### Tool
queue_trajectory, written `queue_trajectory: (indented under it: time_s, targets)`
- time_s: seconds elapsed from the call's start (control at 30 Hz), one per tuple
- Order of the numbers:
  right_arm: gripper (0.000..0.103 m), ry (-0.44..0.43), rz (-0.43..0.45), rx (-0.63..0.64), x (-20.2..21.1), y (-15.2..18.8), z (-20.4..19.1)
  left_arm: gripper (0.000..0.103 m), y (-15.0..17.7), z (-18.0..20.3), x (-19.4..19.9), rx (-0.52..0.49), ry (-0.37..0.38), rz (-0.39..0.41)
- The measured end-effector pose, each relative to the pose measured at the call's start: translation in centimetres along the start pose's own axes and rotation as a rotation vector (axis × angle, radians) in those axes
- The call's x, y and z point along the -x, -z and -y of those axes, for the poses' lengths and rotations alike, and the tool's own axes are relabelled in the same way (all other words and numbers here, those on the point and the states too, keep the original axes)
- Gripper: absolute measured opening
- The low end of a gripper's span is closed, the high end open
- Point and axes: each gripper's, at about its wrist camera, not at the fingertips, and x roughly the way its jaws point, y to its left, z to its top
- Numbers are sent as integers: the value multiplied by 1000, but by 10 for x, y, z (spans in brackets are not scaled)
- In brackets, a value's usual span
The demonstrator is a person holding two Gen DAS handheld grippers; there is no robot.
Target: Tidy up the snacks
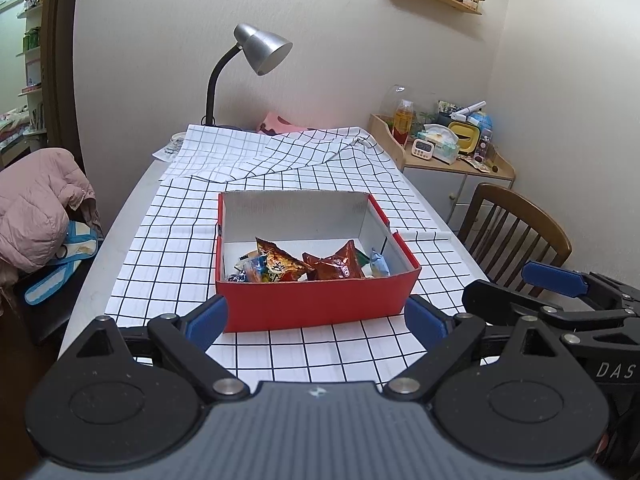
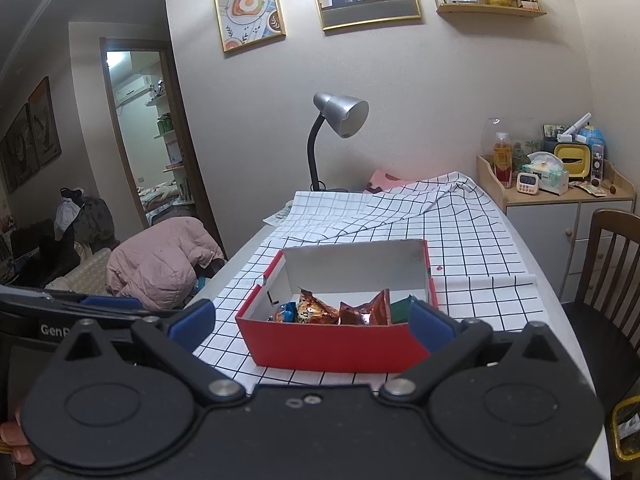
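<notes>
A red box with a white inside (image 1: 320, 304) (image 2: 332, 348) stands on the checked tablecloth (image 1: 160, 240) (image 2: 480, 240). It holds several snack packets: brown-orange ones (image 1: 280, 266) (image 2: 316, 310), a red-brown one (image 1: 340, 266) (image 2: 368, 312), and small blue ones (image 1: 380, 264) (image 2: 286, 312). My left gripper (image 1: 318, 320) is open and empty, just in front of the box. My right gripper (image 2: 312, 326) is open and empty, also in front of the box. The right gripper shows in the left wrist view (image 1: 560, 304) at the right.
A silver desk lamp (image 1: 256, 52) (image 2: 340, 120) stands at the table's far end. A wooden chair (image 1: 516, 232) (image 2: 612, 272) is at the right, with a cluttered cabinet (image 1: 448, 160) (image 2: 560, 200) behind it. A pink jacket (image 1: 36, 200) (image 2: 160, 260) lies at the left.
</notes>
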Motion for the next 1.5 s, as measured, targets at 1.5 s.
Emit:
queue_trajectory:
  time_s: [1.5]
  targets:
    - [103,31,-39,-47,-1,3,3,95,3,3,-6,20,-21,-52]
